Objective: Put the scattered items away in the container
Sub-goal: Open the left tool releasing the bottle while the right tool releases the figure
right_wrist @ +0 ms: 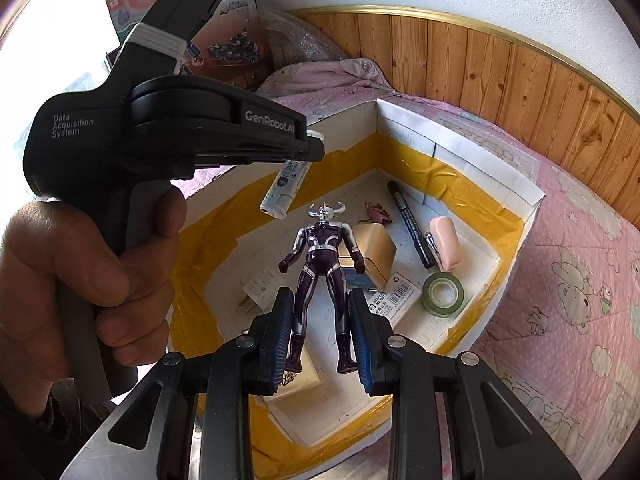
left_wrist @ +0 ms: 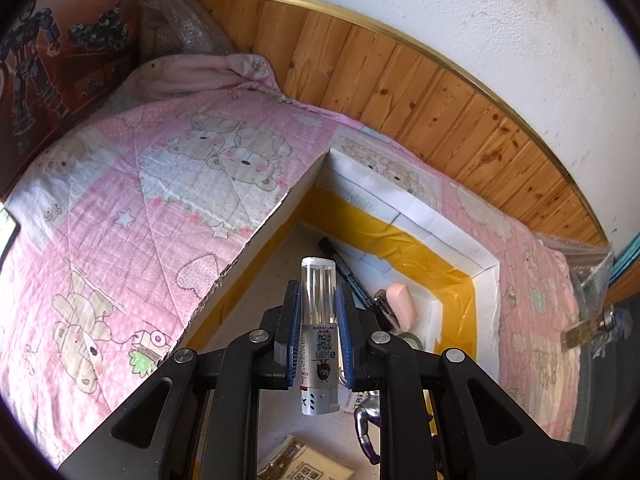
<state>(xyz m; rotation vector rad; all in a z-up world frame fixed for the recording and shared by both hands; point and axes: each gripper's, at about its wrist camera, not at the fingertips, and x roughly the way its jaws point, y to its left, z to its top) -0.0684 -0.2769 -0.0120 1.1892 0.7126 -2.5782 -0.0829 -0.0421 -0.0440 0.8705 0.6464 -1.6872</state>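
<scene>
**Inspector:** Left gripper (left_wrist: 316, 320) has its jaws clamped narrow on a clear tube (left_wrist: 318, 320), held over the white box (left_wrist: 440, 220) on the bed (left_wrist: 120, 200). Right gripper (right_wrist: 324, 336) grips the toy figure (right_wrist: 322, 272) by the legs, also above the box.

**Assistant:** Hazards?

**Inspector:** In my judgement, the two grippers crowd one opening; a clash could knock either item onto the quilt. The figure's upper body hangs beyond the grip and may swing.

**Assistant:** Clearance?

**Inspector:** The floor already carries a marker (right_wrist: 410, 228), pink stapler (right_wrist: 446, 248) and tape roll (right_wrist: 443, 292). Bare space remains near the left wall; the near rim sits close beneath both grippers.
</scene>
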